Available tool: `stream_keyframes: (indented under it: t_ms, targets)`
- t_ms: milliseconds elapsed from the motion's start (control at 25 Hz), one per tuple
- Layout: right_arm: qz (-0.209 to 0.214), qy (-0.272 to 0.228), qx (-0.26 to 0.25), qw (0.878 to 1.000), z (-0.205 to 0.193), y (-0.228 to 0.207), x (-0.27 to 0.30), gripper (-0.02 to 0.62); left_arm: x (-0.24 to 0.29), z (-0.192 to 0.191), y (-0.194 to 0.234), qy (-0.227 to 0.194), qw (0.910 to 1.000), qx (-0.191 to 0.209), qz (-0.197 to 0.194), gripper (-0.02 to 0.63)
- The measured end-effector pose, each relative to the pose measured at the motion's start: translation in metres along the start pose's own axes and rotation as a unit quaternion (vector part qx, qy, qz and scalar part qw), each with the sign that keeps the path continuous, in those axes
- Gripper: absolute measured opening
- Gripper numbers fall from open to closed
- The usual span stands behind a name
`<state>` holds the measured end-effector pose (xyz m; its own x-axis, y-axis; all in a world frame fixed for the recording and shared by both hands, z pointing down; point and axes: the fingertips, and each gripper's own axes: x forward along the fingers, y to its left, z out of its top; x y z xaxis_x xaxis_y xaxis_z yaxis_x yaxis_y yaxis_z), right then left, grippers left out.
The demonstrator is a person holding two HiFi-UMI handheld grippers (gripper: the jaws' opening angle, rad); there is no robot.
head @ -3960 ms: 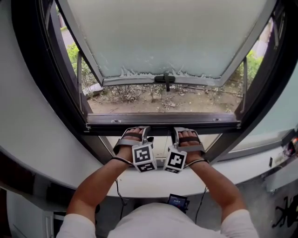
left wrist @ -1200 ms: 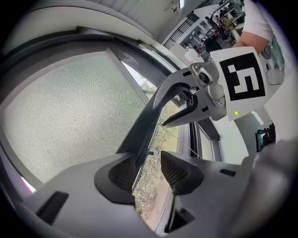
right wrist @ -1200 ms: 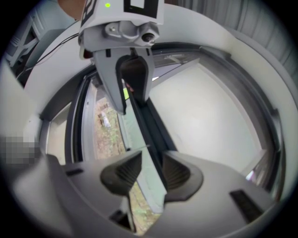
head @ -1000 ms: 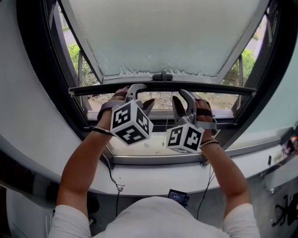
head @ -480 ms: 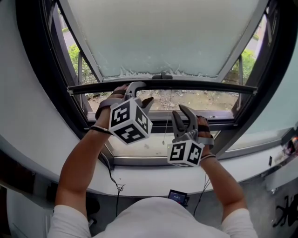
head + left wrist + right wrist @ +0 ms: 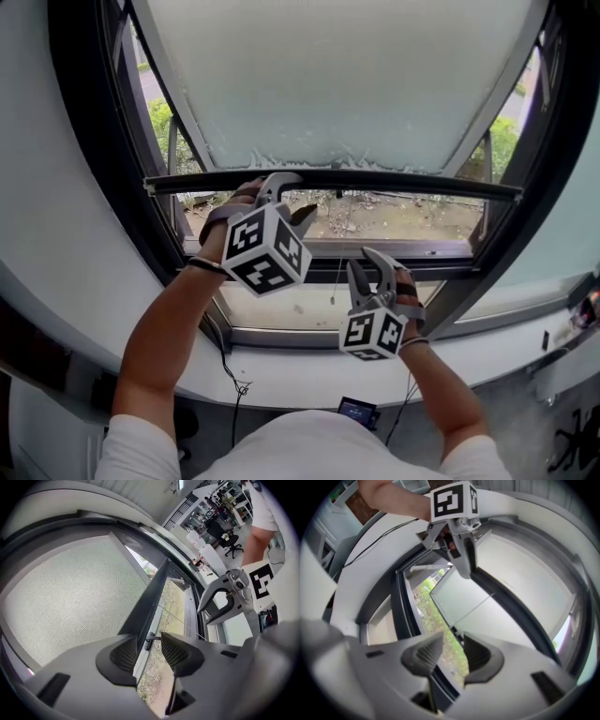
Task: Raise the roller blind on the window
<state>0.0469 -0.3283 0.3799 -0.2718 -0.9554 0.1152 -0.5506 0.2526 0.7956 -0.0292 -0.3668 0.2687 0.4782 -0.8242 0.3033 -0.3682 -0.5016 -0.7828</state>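
Since 0.5 s ago your right claw [image 6: 364,265] has dropped further below the blind's bottom bar [image 6: 412,186]. The bar holds about the same height as then. It is well above where it lay 4 s ago, down at the lower window frame [image 6: 403,248].

State now:
- Your left claw [image 6: 294,195] is up at the bar, left of its middle. In the left gripper view its jaws stand a narrow gap apart. The bar runs against one pad and, as far as you can tell, nothing is clamped.
- Your right claw has its jaws apart and is empty, with only window frame showing through the gap. It is well clear of the bar and near the hanging pull cord [image 6: 335,279], not touching it.

Progress: the blind is partly raised. A strip of open view shows between bar and frame, and mesh fabric [image 6: 70,597] covers the window above the bar. Judged from this, most of the lift remains.

Count: one roller blind, one bottom bar, one cord and two claws, only one of them at the bar.
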Motion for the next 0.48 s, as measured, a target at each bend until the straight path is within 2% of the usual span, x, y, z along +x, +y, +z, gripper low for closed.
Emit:
stream_keyframes:
  t_ms: [200, 480]
  targets:
    - [0.01, 0.001, -0.002, 1.0, 0.0, 0.009, -0.003, 0.133, -0.011, 0.018, 0.026, -0.02, 0.9993, -0.003, 0.03, 0.17]
    - [0.016, -0.006, 0.008, 1.0, 0.002, 0.011, -0.002, 0.133, -0.017, 0.028, 0.043, -0.029, 0.9991, -0.008, 0.028, 0.17]
